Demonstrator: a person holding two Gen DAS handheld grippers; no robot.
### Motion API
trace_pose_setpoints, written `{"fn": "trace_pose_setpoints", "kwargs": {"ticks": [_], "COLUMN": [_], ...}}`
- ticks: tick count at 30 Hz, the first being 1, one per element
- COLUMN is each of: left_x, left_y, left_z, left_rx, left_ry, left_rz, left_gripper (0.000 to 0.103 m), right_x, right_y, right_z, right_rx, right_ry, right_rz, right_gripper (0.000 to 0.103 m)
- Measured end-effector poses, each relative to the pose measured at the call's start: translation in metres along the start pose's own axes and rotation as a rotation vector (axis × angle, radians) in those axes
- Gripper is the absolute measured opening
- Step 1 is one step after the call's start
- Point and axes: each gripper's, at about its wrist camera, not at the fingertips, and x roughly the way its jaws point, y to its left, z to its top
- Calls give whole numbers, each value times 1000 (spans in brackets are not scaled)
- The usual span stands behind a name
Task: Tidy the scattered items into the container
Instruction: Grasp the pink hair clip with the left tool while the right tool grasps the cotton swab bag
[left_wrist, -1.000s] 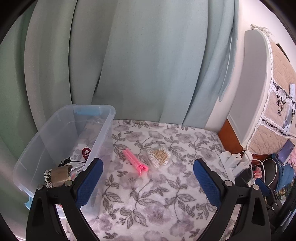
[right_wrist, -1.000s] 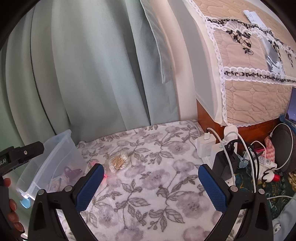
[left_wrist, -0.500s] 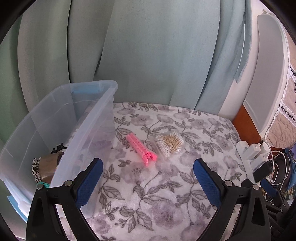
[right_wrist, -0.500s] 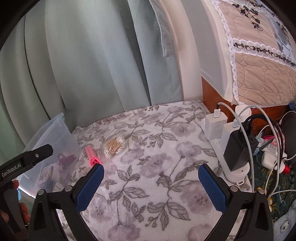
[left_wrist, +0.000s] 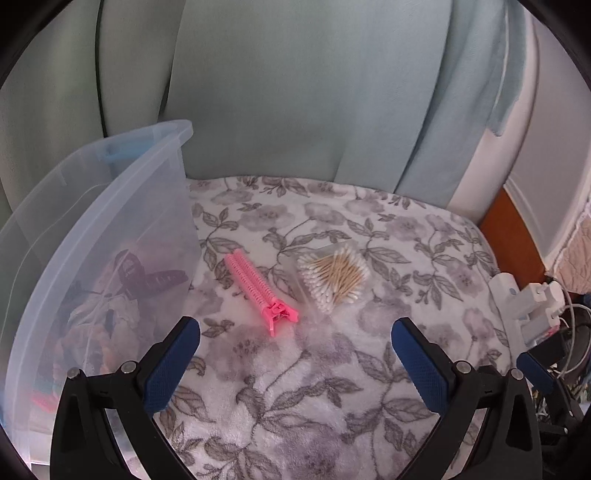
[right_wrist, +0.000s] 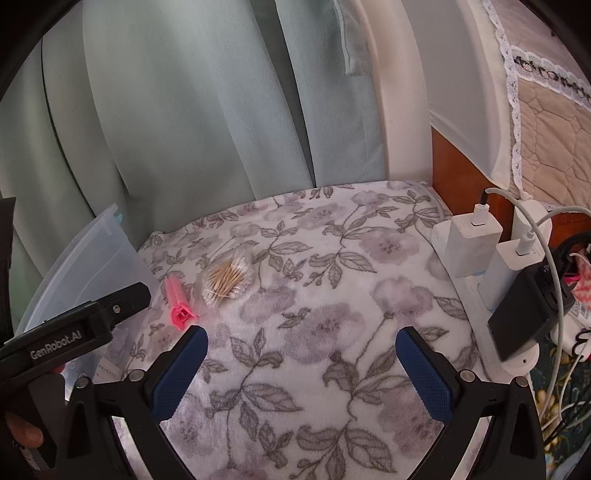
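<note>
I see one clear bin (left_wrist: 110, 229) at far left, then one pink clip (left_wrist: 258, 290), its long axis running far-left to near-right, then one packet of cotton swabs (left_wrist: 334, 277). My left claw (left_wrist: 295, 354), spread and empty, sits just short of the clip; my right claw (right_wrist: 301, 363), also spread, is farther off.

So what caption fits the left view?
Open left tongs face a pink clip and cotton swabs beside the bin.

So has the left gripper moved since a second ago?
Yes. The left gripper has advanced toward the pink clip and cotton swabs, which now loom larger and sit nearer its open fingers, while the container stays left.
</note>
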Motion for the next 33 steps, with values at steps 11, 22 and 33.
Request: {"fn": "trace_pose_setpoints", "kwargs": {"ticks": [11, 22, 33], "left_x": [71, 104, 111], "left_y": [17, 31, 44], "left_z": [9, 5, -1], "left_rx": [-100, -153, -199], "left_ry": [116, 140, 116], "left_rz": [111, 131, 94], "left_gripper": [102, 74, 56], "right_x": [58, 104, 156], "right_y": [17, 38, 53], "right_z": [14, 34, 47], "right_rx": [-51, -83, -76], "right_ry": [115, 151, 237], "right_rz": [60, 161, 276], "right_gripper": [103, 90, 73]}}
